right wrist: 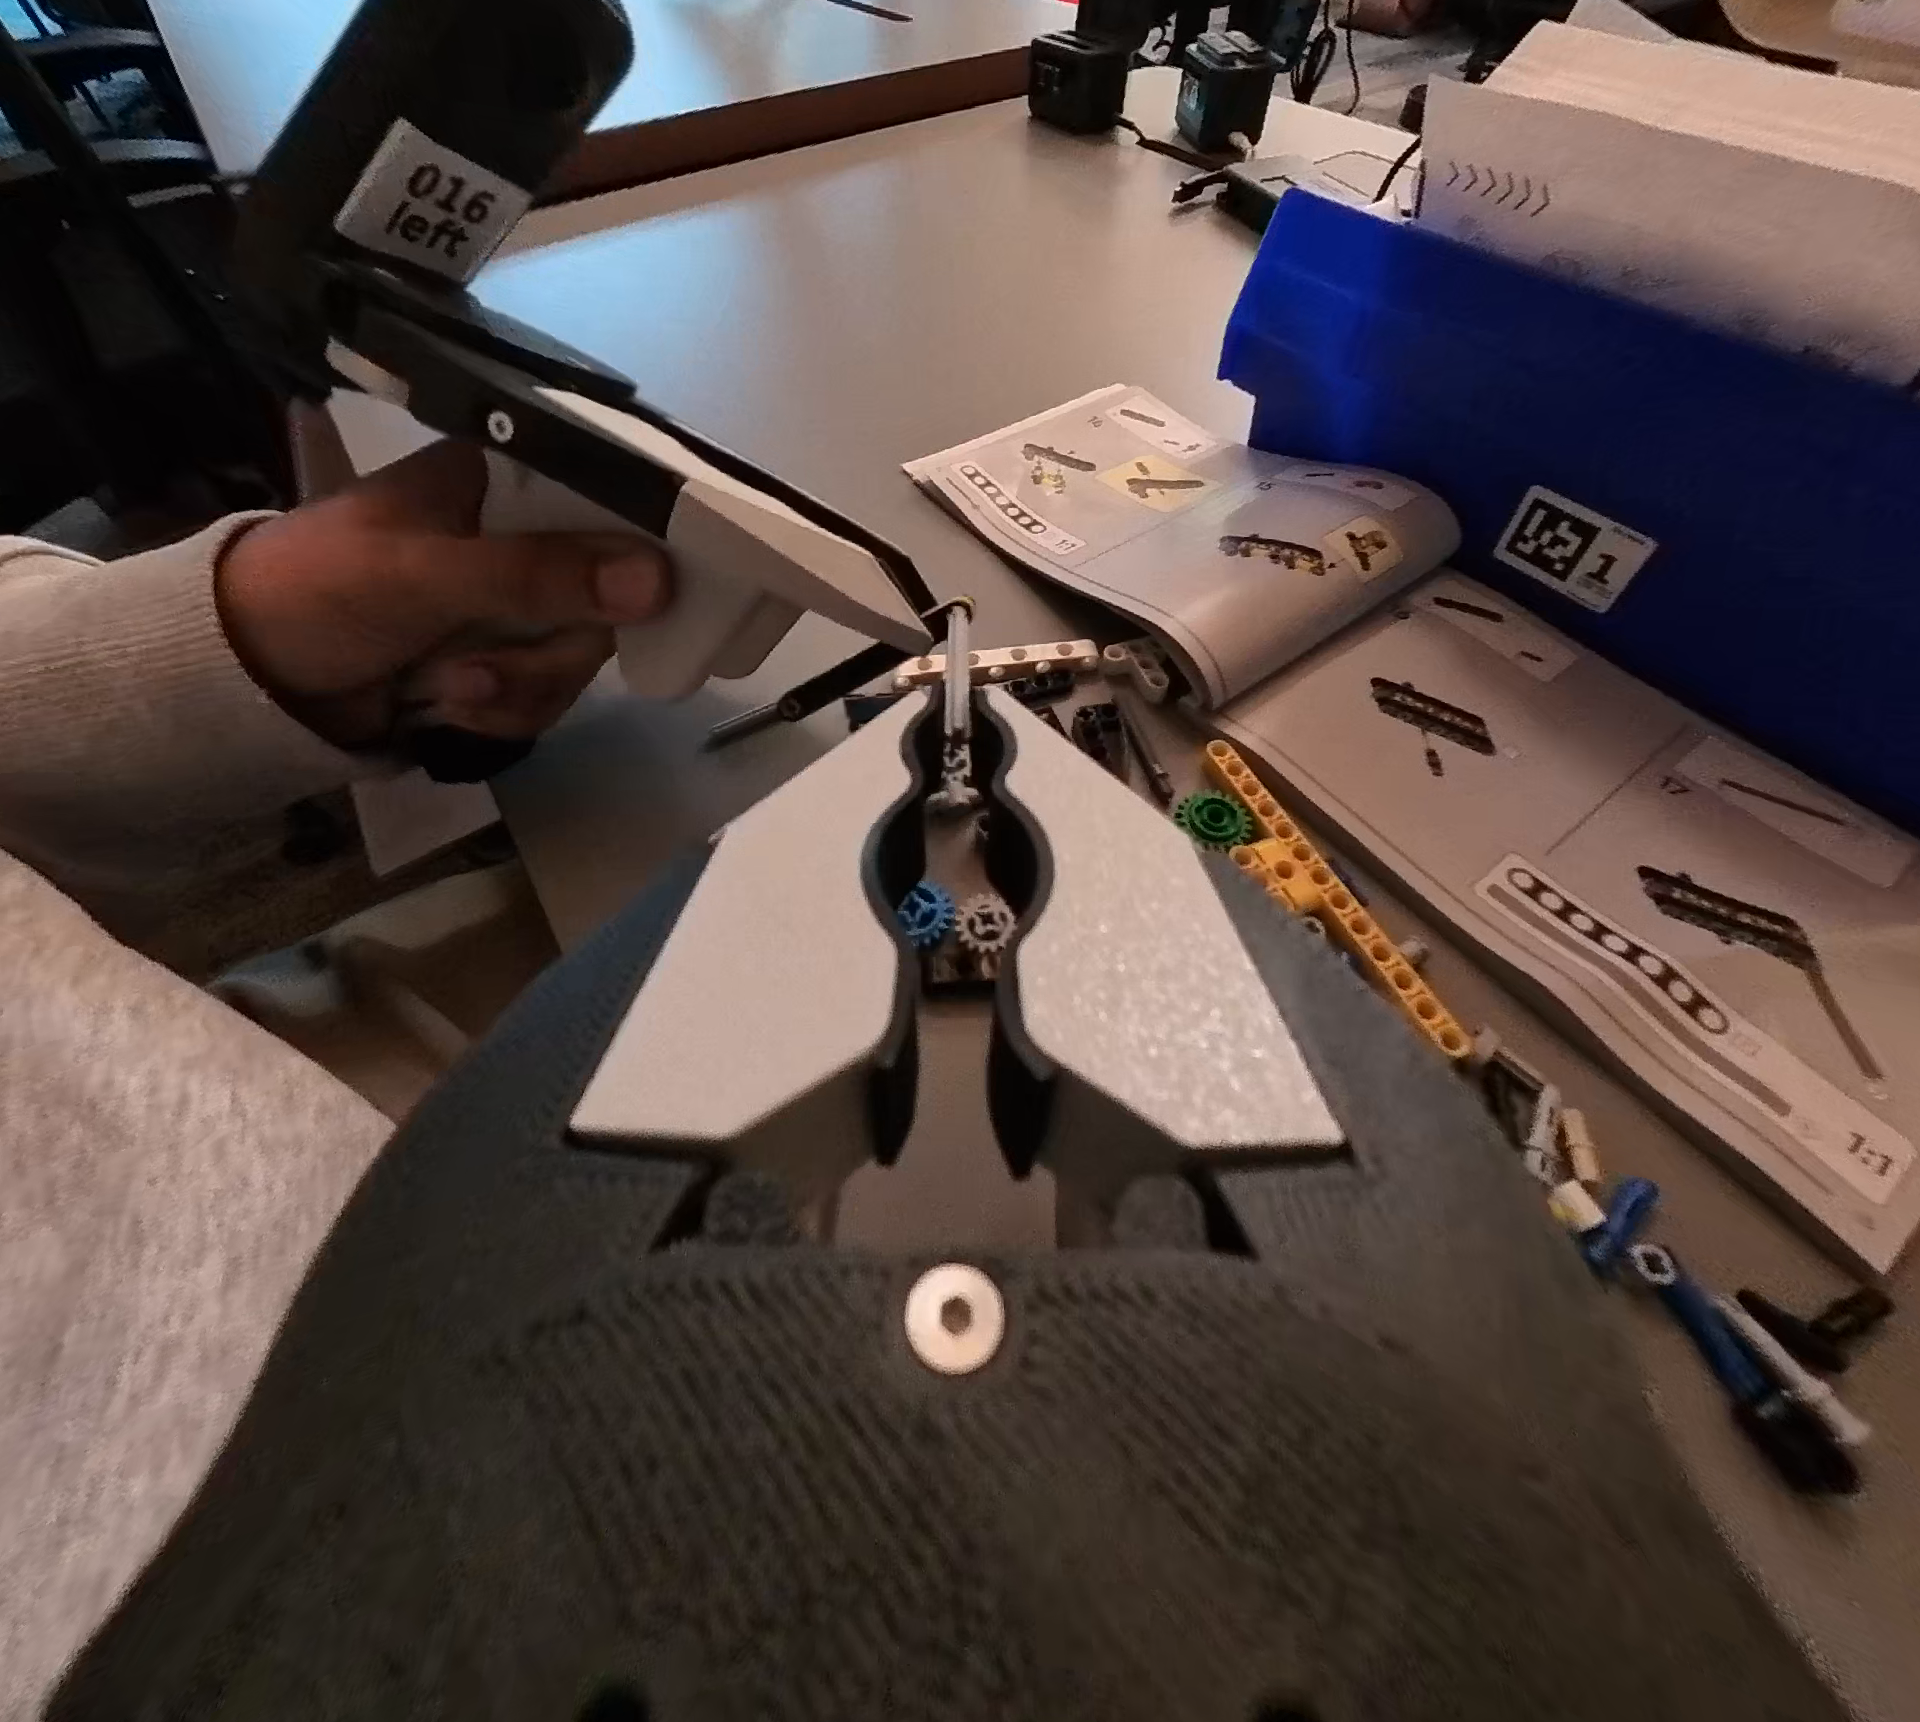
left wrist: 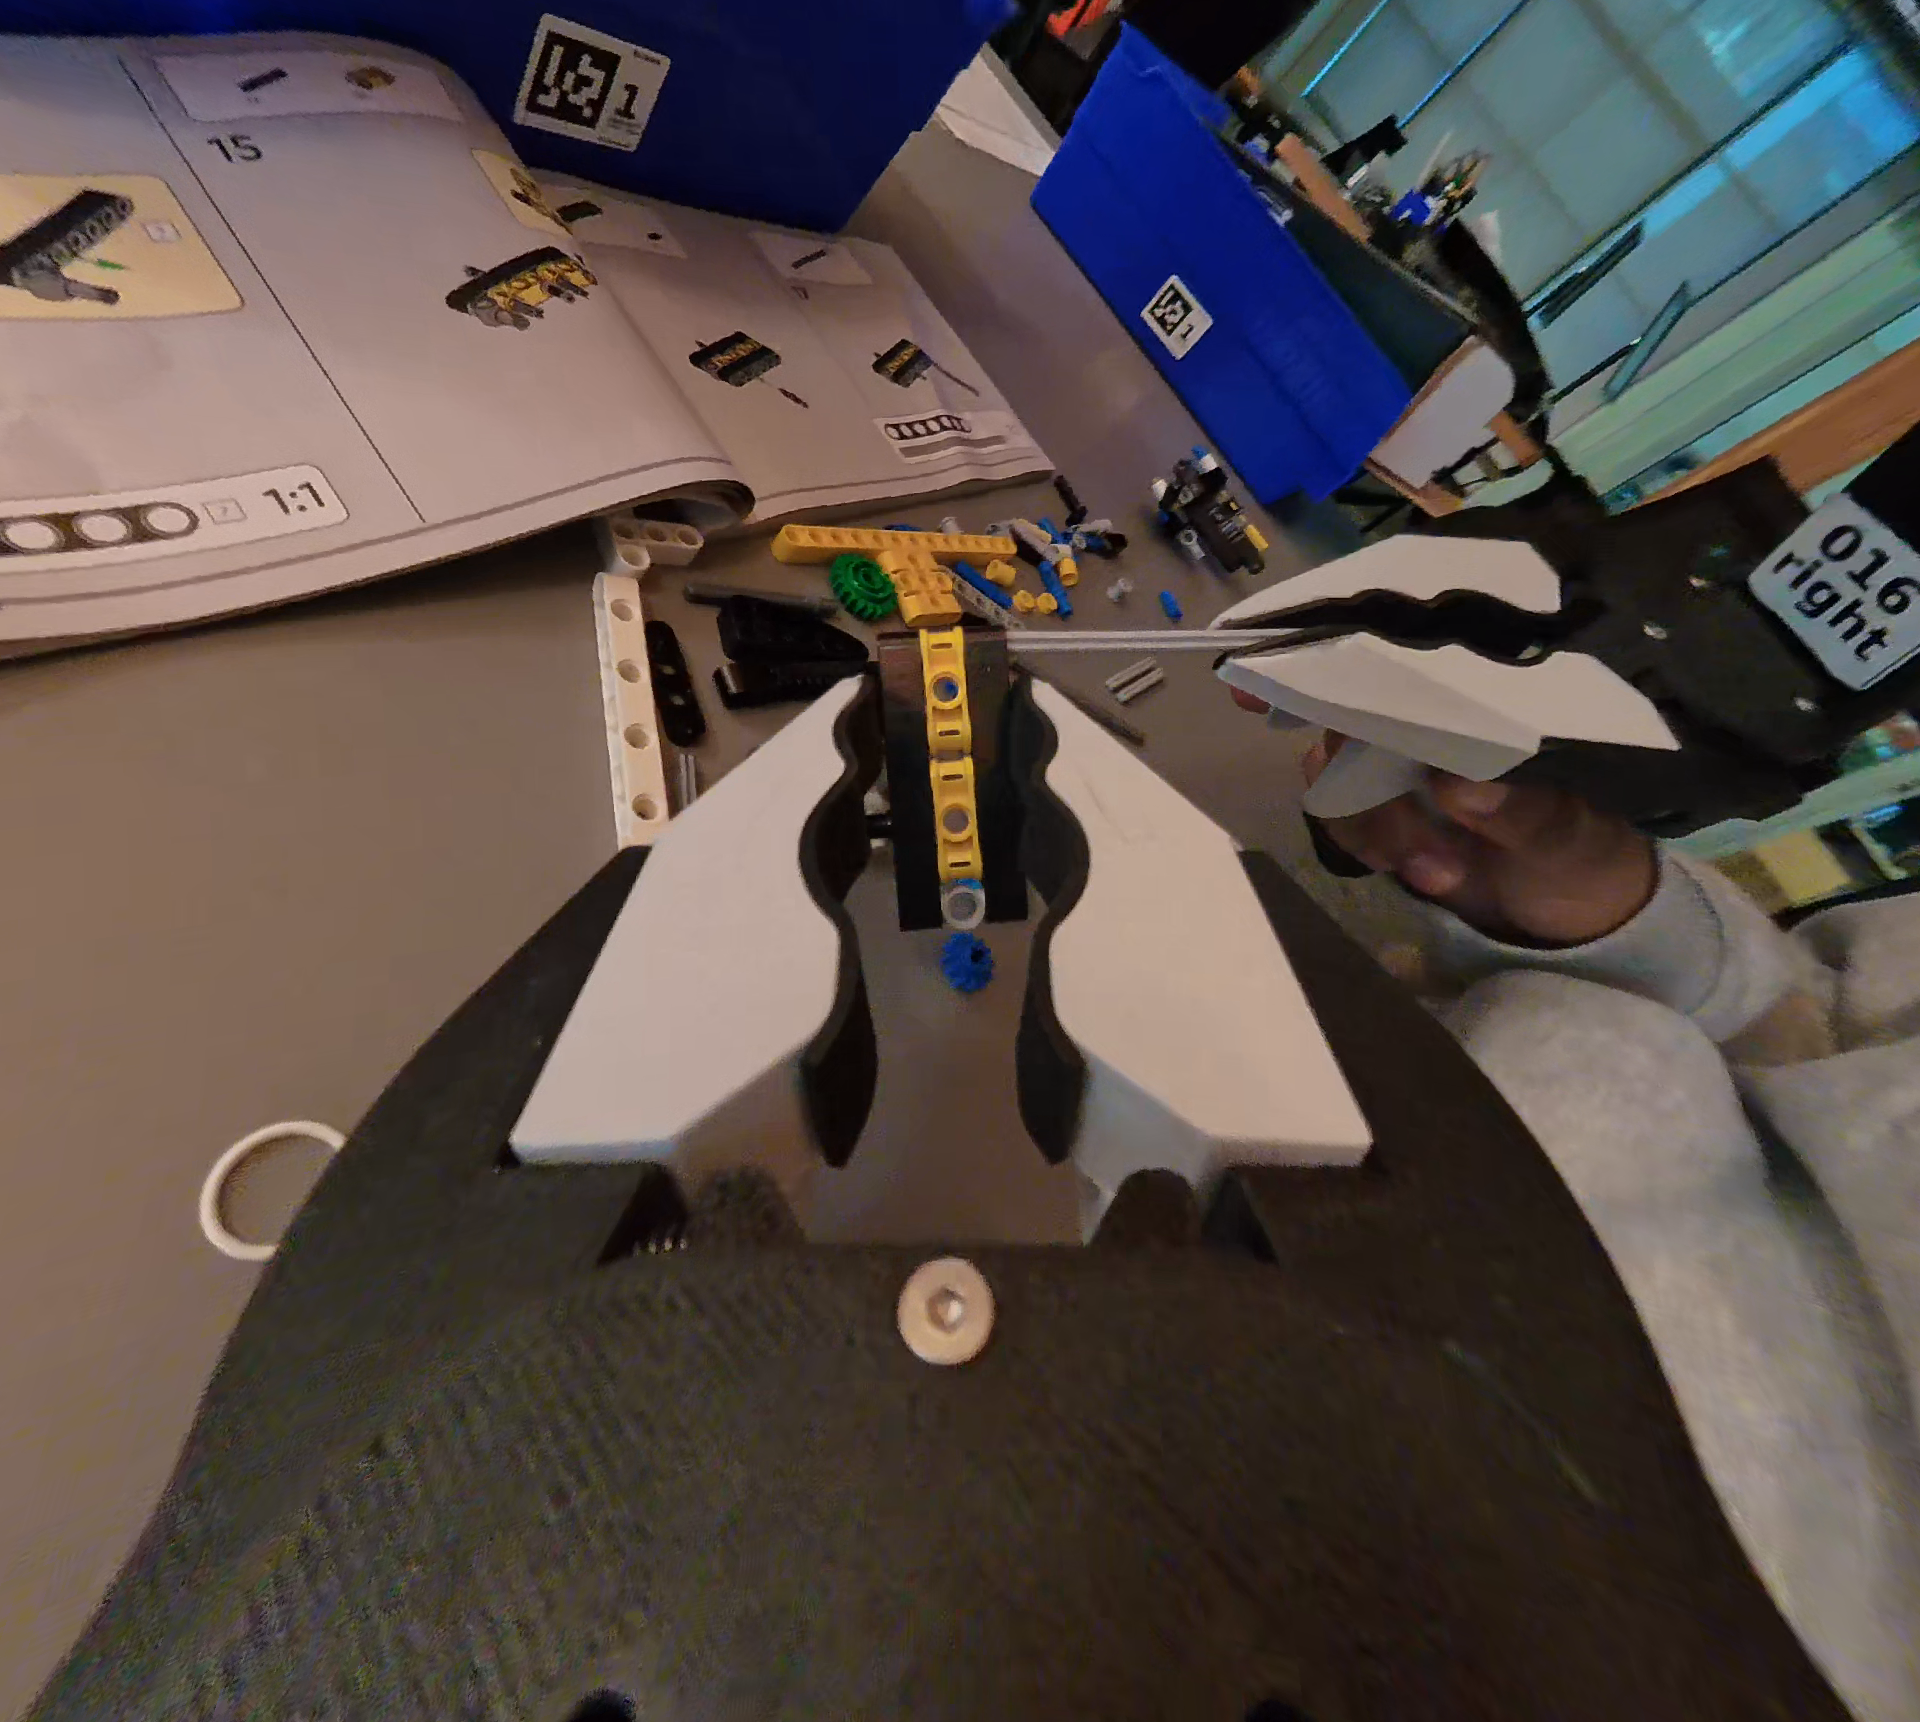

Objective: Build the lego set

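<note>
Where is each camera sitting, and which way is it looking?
Left wrist view: sits on the left tool, looking along its fingers at the black and yellow lego piece it grips; the right tool and a hand show.
Right wrist view: sits on the right tool, looking along the gray rod it grips; the left tool and a hand show.
Both share the booklet and green gear.

Right gripper (right wrist: 961, 727) pinching grey axle (right wrist: 958, 670), tip meeting left gripper (right wrist: 920, 623); manual (right wrist: 1351, 592) beside.
</note>
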The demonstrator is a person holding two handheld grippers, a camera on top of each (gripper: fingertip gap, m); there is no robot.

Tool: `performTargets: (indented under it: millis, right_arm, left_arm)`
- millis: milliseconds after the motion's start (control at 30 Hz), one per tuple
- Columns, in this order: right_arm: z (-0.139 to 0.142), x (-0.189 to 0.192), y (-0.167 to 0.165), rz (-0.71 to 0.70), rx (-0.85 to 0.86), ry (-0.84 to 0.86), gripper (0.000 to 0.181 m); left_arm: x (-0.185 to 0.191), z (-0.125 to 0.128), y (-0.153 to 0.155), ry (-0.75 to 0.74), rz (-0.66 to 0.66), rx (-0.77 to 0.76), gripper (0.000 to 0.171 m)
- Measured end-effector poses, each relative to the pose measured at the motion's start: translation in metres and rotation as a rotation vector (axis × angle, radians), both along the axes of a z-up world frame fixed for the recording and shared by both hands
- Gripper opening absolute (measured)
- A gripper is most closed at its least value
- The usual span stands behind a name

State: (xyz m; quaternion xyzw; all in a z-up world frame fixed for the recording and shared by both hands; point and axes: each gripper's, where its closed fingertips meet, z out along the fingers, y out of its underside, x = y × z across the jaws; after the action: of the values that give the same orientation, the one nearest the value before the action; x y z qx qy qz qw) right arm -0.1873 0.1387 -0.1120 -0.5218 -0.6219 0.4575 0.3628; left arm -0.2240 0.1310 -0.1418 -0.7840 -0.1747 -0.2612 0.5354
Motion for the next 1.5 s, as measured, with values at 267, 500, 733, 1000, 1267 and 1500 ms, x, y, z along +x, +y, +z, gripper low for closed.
performTargets:
  millis: [267, 500, 733, 1000, 1267, 1500]
  right_arm:
    - [0.006, -0.004, 0.001, -0.042, -0.264, 0.025, 0.002]
    - [0.013, -0.005, -0.001, -0.075, -0.496, 0.078, 0.003]
    - [0.012, -0.003, -0.003, -0.086, -0.482, 0.086, 0.003]
    - [0.01, -0.002, -0.004, -0.08, -0.46, 0.081, 0.003]
    - [0.004, 0.002, -0.003, -0.071, -0.389, 0.052, 0.002]
    - [-0.002, 0.007, -0.003, -0.064, -0.321, 0.021, 0.002]
  left_arm:
    - [-0.005, 0.012, -0.001, 0.193, 0.094, 0.026, 0.023]
    - [-0.008, 0.028, -0.002, 0.344, 0.189, 0.066, 0.023]
    - [-0.003, 0.03, -0.002, 0.392, 0.199, 0.068, 0.023]
    - [0.001, 0.029, -0.002, 0.4, 0.185, 0.069, 0.023]
    - [0.006, 0.023, -0.002, 0.454, 0.153, 0.043, 0.023]
    - [0.013, 0.017, -0.001, 0.508, 0.111, 0.02, 0.023]
